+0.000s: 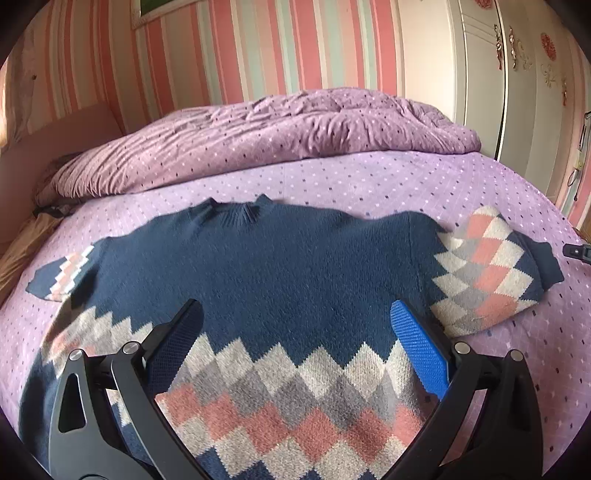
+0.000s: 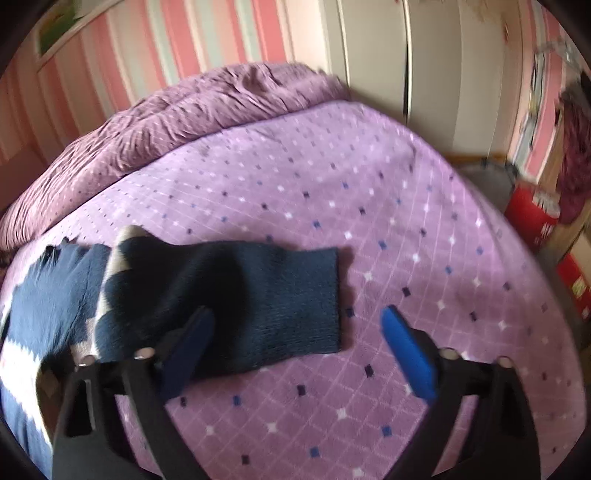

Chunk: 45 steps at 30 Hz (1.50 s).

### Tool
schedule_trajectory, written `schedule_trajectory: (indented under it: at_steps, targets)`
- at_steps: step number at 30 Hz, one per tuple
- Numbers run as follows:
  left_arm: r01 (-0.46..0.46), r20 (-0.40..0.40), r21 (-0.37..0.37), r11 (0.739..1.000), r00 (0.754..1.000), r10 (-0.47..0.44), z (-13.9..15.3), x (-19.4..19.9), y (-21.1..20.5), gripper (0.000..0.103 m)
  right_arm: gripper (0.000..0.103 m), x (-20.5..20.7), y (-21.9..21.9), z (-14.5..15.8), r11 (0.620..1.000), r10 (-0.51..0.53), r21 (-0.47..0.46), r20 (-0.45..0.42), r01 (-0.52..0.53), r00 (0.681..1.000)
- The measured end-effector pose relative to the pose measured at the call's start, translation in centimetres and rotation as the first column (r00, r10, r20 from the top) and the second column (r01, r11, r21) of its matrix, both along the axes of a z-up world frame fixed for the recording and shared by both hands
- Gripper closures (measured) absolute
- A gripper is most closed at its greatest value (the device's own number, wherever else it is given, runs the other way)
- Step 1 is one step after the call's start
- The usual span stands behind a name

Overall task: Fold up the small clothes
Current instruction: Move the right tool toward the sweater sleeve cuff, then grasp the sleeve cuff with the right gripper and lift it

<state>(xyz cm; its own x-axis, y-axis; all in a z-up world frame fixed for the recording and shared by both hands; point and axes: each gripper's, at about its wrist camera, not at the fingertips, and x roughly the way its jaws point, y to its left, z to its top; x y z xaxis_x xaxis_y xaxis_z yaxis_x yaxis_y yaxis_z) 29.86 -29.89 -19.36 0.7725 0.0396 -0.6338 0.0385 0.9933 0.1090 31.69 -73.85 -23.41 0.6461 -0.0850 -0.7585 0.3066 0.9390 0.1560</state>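
A navy sweater (image 1: 280, 266) with a band of pink, grey and cream diamonds lies spread flat on a bed, neck toward the far side and hem toward the camera. Both sleeves are folded short at its sides; the right sleeve (image 1: 491, 269) shows its diamond pattern and ends in a dark ribbed cuff (image 2: 295, 295).

The bed is covered by a lilac sheet (image 1: 369, 177) printed with a fine grid and small white and dark squares. Across its far side a quilt (image 1: 258, 136) of darker purple, with the same dots, lies bunched in a long wrinkled roll. Behind it the wall (image 1: 258, 44) carries vertical stripes in pink, cream and pale green, and the lower edge of a framed picture (image 1: 166, 11) shows near the top. To the right stands a cream wardrobe (image 1: 517, 92) with ornate metal handles and red decorations on its doors. In the right wrist view, red boxes (image 2: 532, 218) sit on the floor past the bed's corner, though that part is blurred.

The left gripper (image 1: 295, 314) hangs over the sweater's body with its jaws wide apart and nothing between them. The right gripper (image 2: 295, 325) sits over the cuff, its jaws spread wide; its left finger (image 2: 192, 347) overlaps the cuff's near edge in the picture, while the blue right finger (image 2: 406, 354) is over bare sheet. It has hold of nothing.
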Motion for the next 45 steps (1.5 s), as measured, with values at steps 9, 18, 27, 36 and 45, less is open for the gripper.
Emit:
schedule_trajectory:
  at_steps: [9,18,27,36,45]
  targets:
    - [0.015,0.001,0.018,1.000,1.000,-0.015,-0.2,0.2,-0.8,0.003,0.019,2.2,-1.7,-3.4,0.993,-0.021,0.111,-0.090,0.031,0.996]
    - [0.014,-0.018,0.026,1.000,1.000,-0.014,-0.8,0.4,-1.0,0.003,0.031,3.1,0.1,-5.2,0.993,0.013,0.120,-0.138,0.004,0.990]
    - [0.013,-0.017,0.023,1.000,1.000,-0.013,-0.7,0.2,-1.0,0.003,0.087,2.3,-0.9,-4.7,0.987,-0.049,0.144,-0.137,0.069,0.989]
    - [0.016,-0.018,0.028,0.999,1.000,-0.016,-0.3,-0.2,-0.7,0.003,0.097,1.7,-1.2,-3.1,0.981,-0.059,0.179,-0.121,0.080,0.991]
    - [0.020,-0.024,0.034,0.999,1.000,-0.019,0.1,-0.3,-0.1,0.003,0.098,0.7,-1.6,0.7,0.988,-0.093,0.118,-0.059,0.100,0.994]
